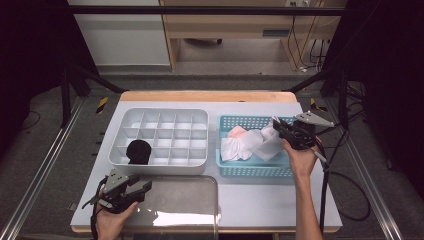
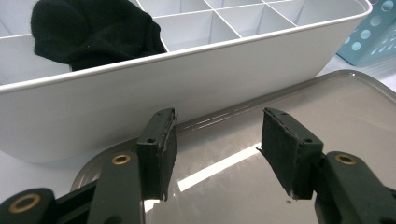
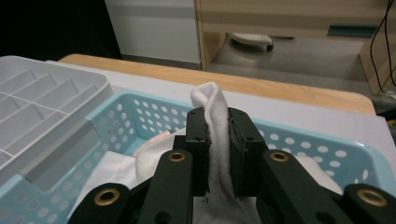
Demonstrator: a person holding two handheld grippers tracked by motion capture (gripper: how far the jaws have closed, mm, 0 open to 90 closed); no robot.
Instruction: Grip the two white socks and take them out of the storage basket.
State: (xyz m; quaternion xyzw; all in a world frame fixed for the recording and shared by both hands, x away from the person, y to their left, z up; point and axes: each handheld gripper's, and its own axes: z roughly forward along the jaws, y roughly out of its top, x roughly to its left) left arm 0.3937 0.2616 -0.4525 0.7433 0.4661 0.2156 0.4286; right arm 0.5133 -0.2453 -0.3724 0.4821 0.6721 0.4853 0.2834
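White sock (image 3: 212, 135) pinched between pressed jaws of right gripper (image 3: 218, 154), lifted over blue perforated basket (image 1: 240, 169) among other pale cloth. Left gripper (image 2: 217, 151) low over clear lid (image 1: 185, 200), jaws spread, empty. Black sock (image 1: 138, 151) in white divided tray (image 1: 165, 167).

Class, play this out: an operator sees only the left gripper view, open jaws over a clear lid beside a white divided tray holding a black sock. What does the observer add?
Operator: Where is the other gripper?
Observer: The right gripper is over the blue basket.
Operator: Holding anything?
Observer: Yes, its jaws pinch a fold of white cloth.
Operator: More laundry left there?
Observer: White cloth with a pink-trimmed piece lies in the basket.
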